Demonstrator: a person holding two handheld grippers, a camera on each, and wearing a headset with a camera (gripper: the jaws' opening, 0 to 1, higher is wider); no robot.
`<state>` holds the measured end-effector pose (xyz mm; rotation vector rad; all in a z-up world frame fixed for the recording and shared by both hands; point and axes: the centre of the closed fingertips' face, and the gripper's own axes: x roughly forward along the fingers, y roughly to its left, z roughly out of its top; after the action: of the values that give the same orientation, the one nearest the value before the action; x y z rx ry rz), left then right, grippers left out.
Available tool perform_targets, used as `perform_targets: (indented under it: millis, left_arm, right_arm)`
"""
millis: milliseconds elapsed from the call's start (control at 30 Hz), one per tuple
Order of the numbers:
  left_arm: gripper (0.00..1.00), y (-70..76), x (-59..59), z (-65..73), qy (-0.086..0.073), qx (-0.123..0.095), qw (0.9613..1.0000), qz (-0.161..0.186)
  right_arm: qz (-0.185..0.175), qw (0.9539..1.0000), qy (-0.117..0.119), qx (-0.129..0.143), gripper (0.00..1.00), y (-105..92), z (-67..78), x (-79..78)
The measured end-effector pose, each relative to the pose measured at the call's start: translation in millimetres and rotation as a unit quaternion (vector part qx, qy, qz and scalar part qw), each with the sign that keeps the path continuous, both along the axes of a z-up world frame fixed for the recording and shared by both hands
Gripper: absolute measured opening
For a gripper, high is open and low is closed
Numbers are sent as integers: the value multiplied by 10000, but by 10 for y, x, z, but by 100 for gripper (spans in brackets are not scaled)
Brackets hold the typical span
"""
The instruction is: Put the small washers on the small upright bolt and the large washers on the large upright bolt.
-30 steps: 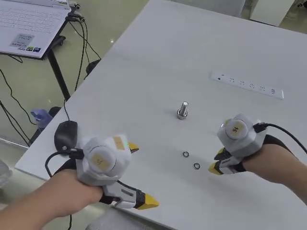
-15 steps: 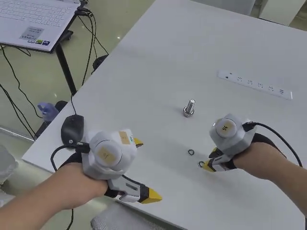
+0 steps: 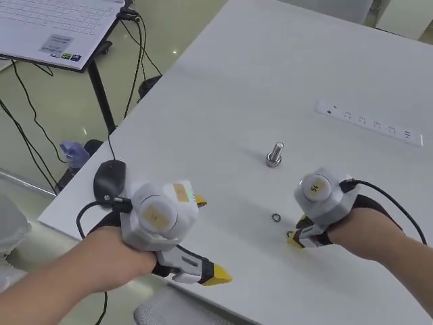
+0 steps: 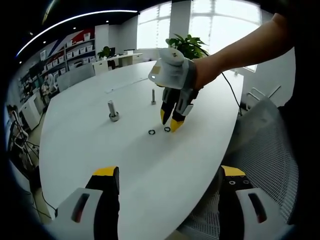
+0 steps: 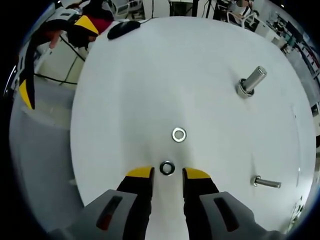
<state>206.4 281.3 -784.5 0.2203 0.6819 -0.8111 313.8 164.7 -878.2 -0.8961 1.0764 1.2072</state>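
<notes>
right gripper view: the right gripper (image 5: 168,175), jaws parted, straddles a washer (image 5: 167,168) lying flat on the table (image 5: 125,90), a thin, light, hard ring likely to skid, best nipped across its rim; the left gripper (image 4: 168,171) gapes empty.

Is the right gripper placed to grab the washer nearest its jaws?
Probably yes. The right gripper is open, its jaws straddling the near washer on bare table; the other washer lies apart, farther ahead.
</notes>
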Motion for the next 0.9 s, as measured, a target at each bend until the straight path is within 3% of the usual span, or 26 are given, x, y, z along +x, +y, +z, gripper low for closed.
perform_targets:
  millis: [533,900]
  left_arm:
    - [80,-16,-10,-5,-7,-88,10000,26]
    - [78,11,-16,-16,2,-54,10000,39]
  right_arm:
    - [-91,9998,-160,-98,22,-3,-21,-14]
    - [-123,9996,-200,-164,14,21,-28,-21]
